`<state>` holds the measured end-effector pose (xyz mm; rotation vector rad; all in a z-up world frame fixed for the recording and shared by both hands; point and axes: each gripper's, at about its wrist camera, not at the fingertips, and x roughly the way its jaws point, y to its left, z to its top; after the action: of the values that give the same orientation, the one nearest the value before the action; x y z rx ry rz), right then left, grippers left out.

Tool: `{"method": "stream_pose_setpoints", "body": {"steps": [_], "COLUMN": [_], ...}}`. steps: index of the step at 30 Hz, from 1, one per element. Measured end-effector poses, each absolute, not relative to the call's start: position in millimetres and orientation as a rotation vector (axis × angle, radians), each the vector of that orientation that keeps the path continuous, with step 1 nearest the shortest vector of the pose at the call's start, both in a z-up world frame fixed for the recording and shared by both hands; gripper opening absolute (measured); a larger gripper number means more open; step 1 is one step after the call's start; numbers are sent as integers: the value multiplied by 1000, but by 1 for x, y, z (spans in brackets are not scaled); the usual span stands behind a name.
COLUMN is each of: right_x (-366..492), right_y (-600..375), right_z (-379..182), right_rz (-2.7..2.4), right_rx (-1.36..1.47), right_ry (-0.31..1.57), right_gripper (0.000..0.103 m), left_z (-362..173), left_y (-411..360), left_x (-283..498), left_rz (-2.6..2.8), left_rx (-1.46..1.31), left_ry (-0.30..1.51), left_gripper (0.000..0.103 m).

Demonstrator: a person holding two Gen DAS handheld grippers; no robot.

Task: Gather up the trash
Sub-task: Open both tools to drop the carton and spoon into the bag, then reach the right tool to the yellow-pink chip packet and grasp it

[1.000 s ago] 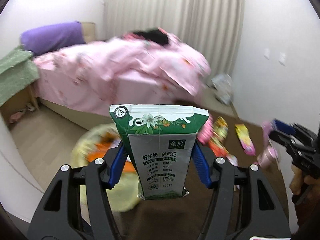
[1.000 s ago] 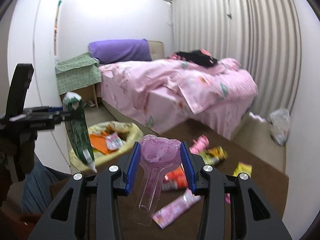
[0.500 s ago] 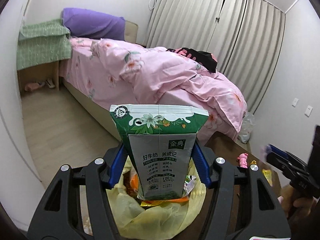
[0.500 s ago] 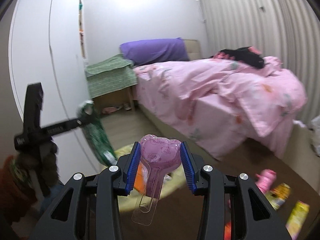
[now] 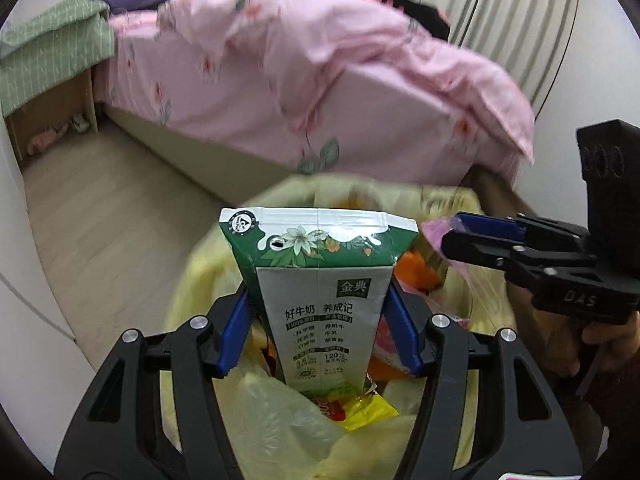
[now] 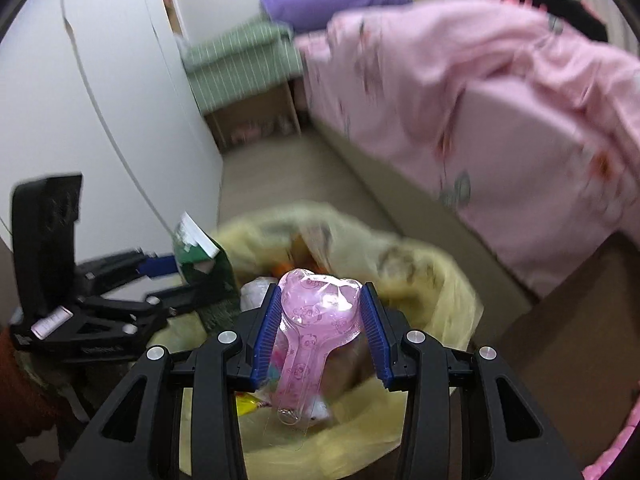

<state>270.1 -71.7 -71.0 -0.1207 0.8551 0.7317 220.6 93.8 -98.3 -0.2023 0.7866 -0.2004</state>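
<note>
Pale wood flooring (image 5: 104, 216) runs beside a bed (image 5: 320, 92) covered with a pink floral duvet, a purple pillow (image 6: 336, 0) at its head and a green checked cloth (image 5: 48, 60) draped over a bedside unit. Near the foot of the bed sits a yellow trash bag (image 5: 280, 412), its mouth open and already holding orange, red and yellow wrappers.

Both grippers tilt downward over the bag's mouth. The left gripper (image 5: 320, 332) grips a green and white milk carton (image 5: 320, 300) by its two sides, the blue pads pressed against the carton, which stands upright between them with its folded top edge uppermost. The right gripper (image 6: 320, 312) is clamped on a pink clear plastic package (image 6: 316, 320) with a heart-shaped top and a narrow stem that hangs down toward the bag's contents.

In the left wrist view the right gripper (image 5: 472, 236) comes in from the right edge, a hand (image 5: 600, 344) wrapped around its handle. In the right wrist view the left gripper (image 6: 168, 276) enters from the left, the carton (image 6: 200, 260) seen edge-on, with a dark red sleeve (image 6: 24, 396) below it.
</note>
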Motion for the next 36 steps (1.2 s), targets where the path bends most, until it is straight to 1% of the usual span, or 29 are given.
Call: {"method": "stream_pose_setpoints", "body": {"steps": [4,10,12,14,17,27,31,36], "right_x": [277,271,264,255,247,191,163,129], "right_y": [-69,-73,-77,-80,-84,-130,-166,-211], "right_z": [-89,-90,-87,-80,-72,-15,3,10], "right_rz": [723,702,690,687,674,606,543,446], "right_rx": [-140,-161,-163,-153,-158,-121,-96,-77], "right_ry": [927,921,911,895,868,722,680,653], "right_gripper": [39,40,47,49,50,50,50,50], "left_z": [-112,-106,-99,-89,-74,-23,-7,3], "left_y": [94,101,105,107,107,86,63,22], "left_x": [222,221,219,215,209,178,163,146], "left_rz": [-205,-229,-233,-222,-213,-160,-178,-238], "left_rx": [-200,-266,-288,-284,-273,-207,-168,-105], "left_ry": [812,817,809,790,763,691,672,665], "left_gripper": [57,57,60,65,68,68,68,68]}}
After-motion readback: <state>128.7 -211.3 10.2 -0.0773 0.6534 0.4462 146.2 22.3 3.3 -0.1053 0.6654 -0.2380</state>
